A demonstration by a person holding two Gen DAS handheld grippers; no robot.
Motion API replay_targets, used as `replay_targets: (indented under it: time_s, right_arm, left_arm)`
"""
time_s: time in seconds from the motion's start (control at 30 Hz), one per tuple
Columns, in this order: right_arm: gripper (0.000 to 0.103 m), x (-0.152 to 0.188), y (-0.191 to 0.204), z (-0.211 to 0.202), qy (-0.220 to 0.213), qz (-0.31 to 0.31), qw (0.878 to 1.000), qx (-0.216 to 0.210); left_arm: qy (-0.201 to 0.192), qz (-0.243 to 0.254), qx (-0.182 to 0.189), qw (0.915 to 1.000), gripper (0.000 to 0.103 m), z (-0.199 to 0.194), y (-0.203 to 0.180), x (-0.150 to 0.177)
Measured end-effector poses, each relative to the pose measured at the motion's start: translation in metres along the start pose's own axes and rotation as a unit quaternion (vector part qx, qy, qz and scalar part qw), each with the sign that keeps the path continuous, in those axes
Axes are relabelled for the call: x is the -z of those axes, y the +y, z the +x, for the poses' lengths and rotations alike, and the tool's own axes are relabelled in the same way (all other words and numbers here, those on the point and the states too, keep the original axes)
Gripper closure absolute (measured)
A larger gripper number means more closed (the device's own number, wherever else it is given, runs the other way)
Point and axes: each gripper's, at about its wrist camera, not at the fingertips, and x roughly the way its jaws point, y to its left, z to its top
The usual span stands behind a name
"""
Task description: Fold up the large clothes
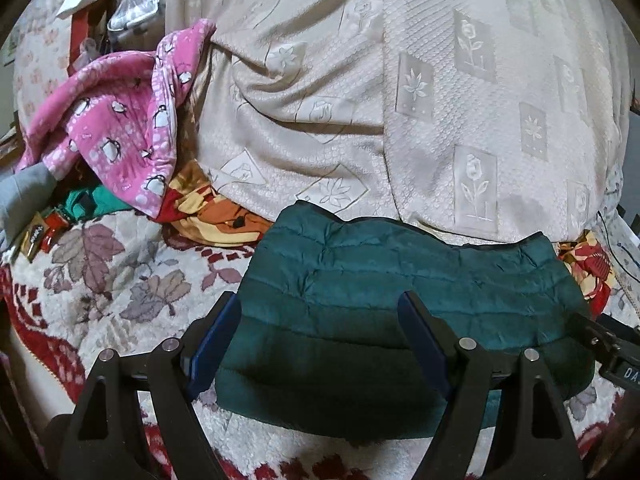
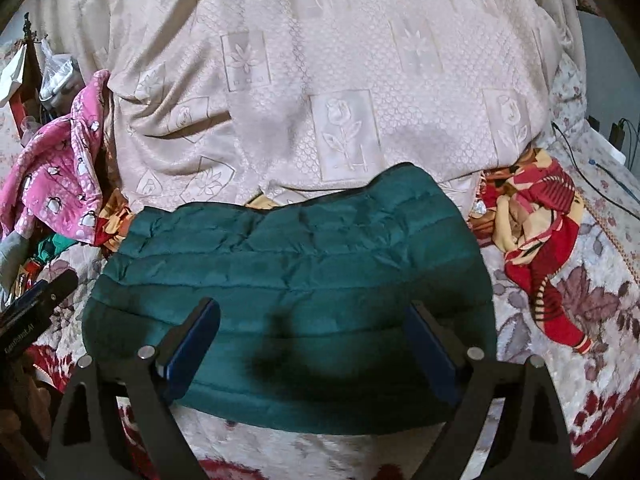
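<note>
A folded teal quilted jacket (image 1: 400, 300) lies flat on a floral blanket (image 1: 112, 272), a compact padded rectangle with stitched bands running crosswise. In the left wrist view the left gripper (image 1: 320, 320) hangs above the jacket's near left part, its jaws spread wide with nothing between the blue pads; the left pad stands over the jacket's left edge and the right pad over its middle. In the right wrist view the right gripper (image 2: 316, 328) hangs above the jacket's near middle, its jaws likewise spread wide and holding nothing; the jacket extends beyond both pads to either side. Whether the fingertips touch the cloth cannot be told. Each gripper shows at the edge of the other's view, near the jacket's near corners.

Beyond the jaws, touching the jacket's far edge, rises a large cream bedspread (image 1: 400, 80) with woven flower panels. Left of the jaws and farther off lies a pink penguin-print garment (image 1: 120, 120), with a green cloth (image 1: 92, 200) and small packets (image 1: 40, 232) below it. A red and yellow patterned cloth (image 2: 532, 240) lies just right of the jacket and shows again under the bedspread's edge on the left. A dark cable (image 2: 592, 184) crosses the blanket at far right.

Bare blanket lies to the near left and near right of the jacket.
</note>
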Motion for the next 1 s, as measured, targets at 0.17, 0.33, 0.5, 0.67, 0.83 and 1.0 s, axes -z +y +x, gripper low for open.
replay_targets:
  time_s: [0.17, 0.33, 0.5, 0.67, 0.83, 1.0]
  right_arm:
    - [0.008, 0.006, 0.019, -0.002, -0.006, -0.007, 1.000, -0.002]
    - [0.008, 0.013, 0.037, -0.003, -0.002, -0.020, 1.000, -0.011]
    - [0.008, 0.016, 0.045, -0.006, -0.003, -0.022, 1.000, -0.017]
    - [0.008, 0.019, 0.050, -0.008, 0.001, -0.022, 0.999, -0.025]
    - [0.008, 0.020, 0.052, -0.008, 0.004, -0.021, 0.999, -0.029]
    - [0.008, 0.020, 0.053, -0.006, 0.005, -0.024, 0.999, -0.023]
  left_arm:
    - [-0.007, 0.002, -0.007, 1.0000, 0.049, -0.004, -0.004, 0.004]
    - [-0.005, 0.003, -0.008, 0.9999, 0.049, -0.006, -0.006, 0.006]
    - [-0.007, 0.006, -0.012, 0.9999, 0.049, -0.007, -0.007, 0.008]
    - [-0.008, 0.005, -0.014, 0.9999, 0.049, -0.008, -0.007, 0.009]
    - [-0.007, 0.005, -0.015, 0.9999, 0.049, -0.009, -0.008, 0.010]
    - [-0.008, 0.006, -0.015, 0.9998, 0.049, -0.009, -0.008, 0.010]
